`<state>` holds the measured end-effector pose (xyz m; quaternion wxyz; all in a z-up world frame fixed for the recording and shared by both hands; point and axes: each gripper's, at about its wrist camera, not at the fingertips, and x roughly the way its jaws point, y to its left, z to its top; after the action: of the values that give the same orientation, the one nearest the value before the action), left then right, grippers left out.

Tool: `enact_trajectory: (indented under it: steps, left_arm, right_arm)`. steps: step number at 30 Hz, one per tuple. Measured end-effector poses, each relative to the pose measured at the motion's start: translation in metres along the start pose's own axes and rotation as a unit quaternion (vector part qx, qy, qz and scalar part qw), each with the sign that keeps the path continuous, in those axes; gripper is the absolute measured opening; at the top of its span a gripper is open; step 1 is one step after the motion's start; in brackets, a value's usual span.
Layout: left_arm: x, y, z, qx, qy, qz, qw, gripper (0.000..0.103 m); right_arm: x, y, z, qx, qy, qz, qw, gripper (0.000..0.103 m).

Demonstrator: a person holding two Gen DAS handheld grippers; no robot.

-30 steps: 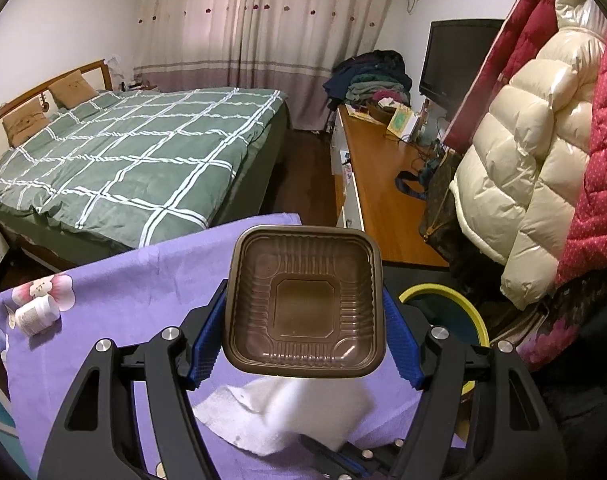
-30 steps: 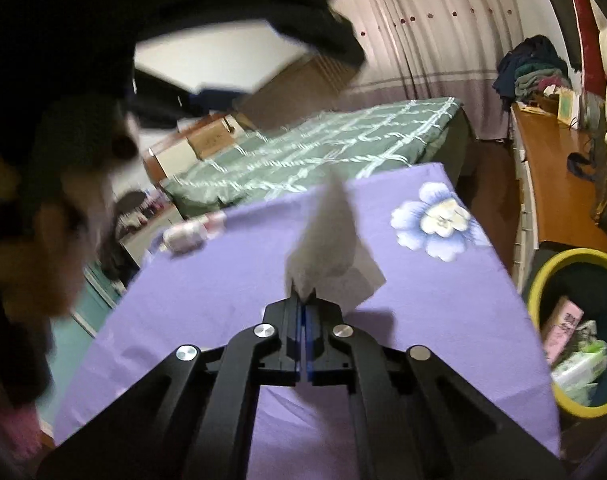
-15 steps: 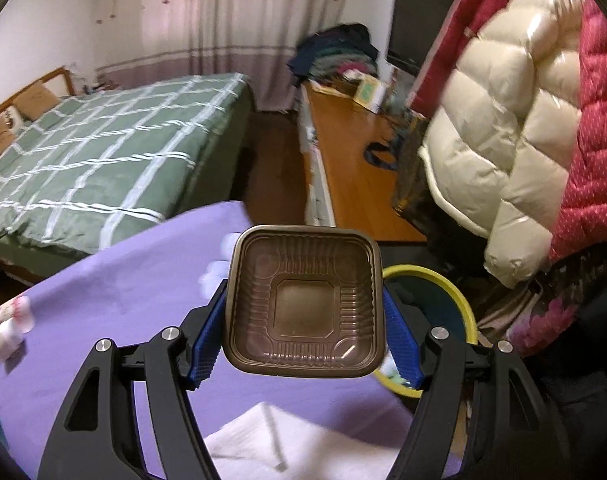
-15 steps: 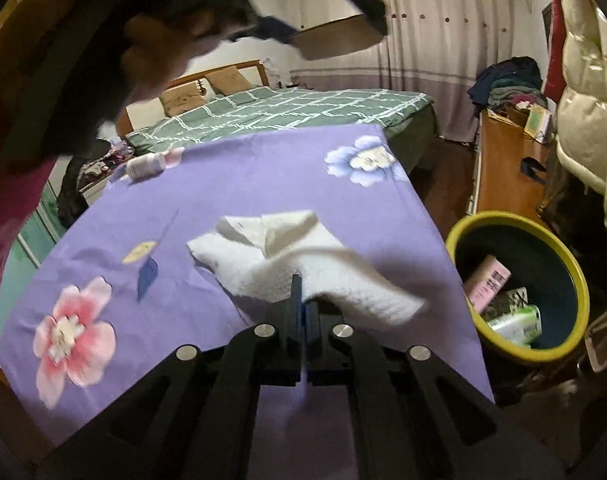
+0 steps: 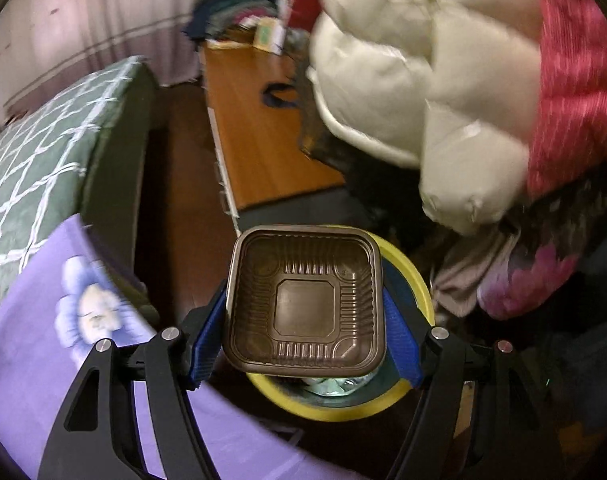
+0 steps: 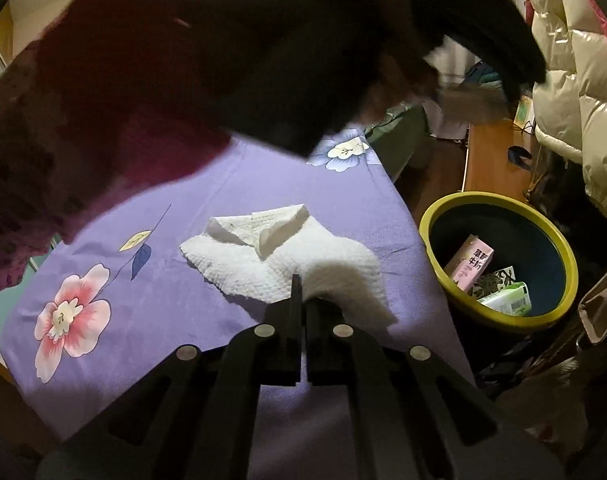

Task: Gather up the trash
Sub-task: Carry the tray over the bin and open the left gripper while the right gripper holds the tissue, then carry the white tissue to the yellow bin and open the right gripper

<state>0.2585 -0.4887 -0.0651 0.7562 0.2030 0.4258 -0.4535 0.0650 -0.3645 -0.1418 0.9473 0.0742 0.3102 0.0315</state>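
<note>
My left gripper (image 5: 305, 312) is shut on a brown plastic food tray (image 5: 305, 300) and holds it directly over the yellow-rimmed trash bin (image 5: 413, 276). My right gripper (image 6: 302, 300) is shut on a white paper towel (image 6: 279, 256), which drapes onto the purple flowered tablecloth (image 6: 183, 280). The bin (image 6: 499, 200) stands on the floor to the right of the table and holds a pink carton (image 6: 469, 262) and green packets (image 6: 503, 296).
A person's dark sleeve and red sweater (image 6: 183, 60) fill the upper part of the right wrist view. Puffy coats (image 5: 443, 80) hang at the right, above the bin. A wooden desk (image 5: 259, 128) and a green checked bed (image 5: 43, 148) lie beyond the table.
My left gripper has swung right with the tray, from over the table to over the bin. My right gripper has lowered with the paper towel, which now rests spread on the cloth.
</note>
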Motion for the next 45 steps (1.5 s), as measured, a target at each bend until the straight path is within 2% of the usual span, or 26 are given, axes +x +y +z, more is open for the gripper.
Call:
enact_trajectory:
  steps: [5,7,10,13,16,19,22,30,34,38,41,45]
  left_arm:
    - [0.043,-0.027,0.002,0.043,0.038,-0.013,0.9983,0.072]
    - [0.053,-0.034,0.001,0.053,0.039,-0.005,0.9978,0.09]
    - [0.054,-0.039,-0.001,0.061,0.026,0.007,0.9977,0.093]
    - [0.04,-0.033,-0.005,0.056,0.008,0.017,0.9982,0.094]
    - [0.009,-0.019,-0.012,0.042,-0.031,0.044,0.9977,0.095]
    - [-0.031,0.0,-0.026,0.013,-0.084,0.092,0.9921,0.098]
    - [-0.064,0.021,-0.045,-0.015,-0.118,0.126,0.9849,0.098]
    - [-0.146,0.104,-0.128,-0.119,-0.176,0.195,0.9574,0.098]
    - [-0.18,0.154,-0.195,-0.196,-0.199,0.235,0.9308,0.098]
    - [-0.197,0.198,-0.257,-0.257,-0.202,0.283,0.9016,0.098]
    - [-0.202,0.225,-0.293,-0.293,-0.197,0.301,0.8856,0.098]
    - [-0.208,0.248,-0.324,-0.325,-0.208,0.308,0.8697,0.098]
  right_arm:
    - [0.003,-0.009,-0.001,0.013,0.002,0.001,1.0,0.001]
    - [0.004,-0.01,-0.001,0.015,0.002,0.002,1.0,0.001]
    - [0.005,-0.011,-0.001,0.015,0.004,0.003,1.0,0.001]
    - [0.006,-0.01,0.0,0.015,0.003,0.002,1.0,0.001]
    - [0.006,-0.007,0.0,0.012,0.004,0.001,1.0,0.001]
    - [0.007,-0.002,-0.002,0.008,0.006,0.0,1.0,0.001]
    - [0.006,0.004,-0.003,0.005,0.008,-0.001,1.0,0.001]
    - [0.003,0.005,0.007,0.004,0.005,-0.02,1.0,0.001]
    - [0.001,-0.002,0.026,-0.001,-0.006,-0.036,0.999,0.001]
    - [0.001,-0.016,0.051,0.004,-0.015,-0.048,0.999,0.001]
    - [0.002,-0.031,0.069,0.006,-0.025,-0.069,0.997,0.001]
    - [-0.001,-0.055,0.095,0.016,-0.039,-0.103,0.994,0.001]
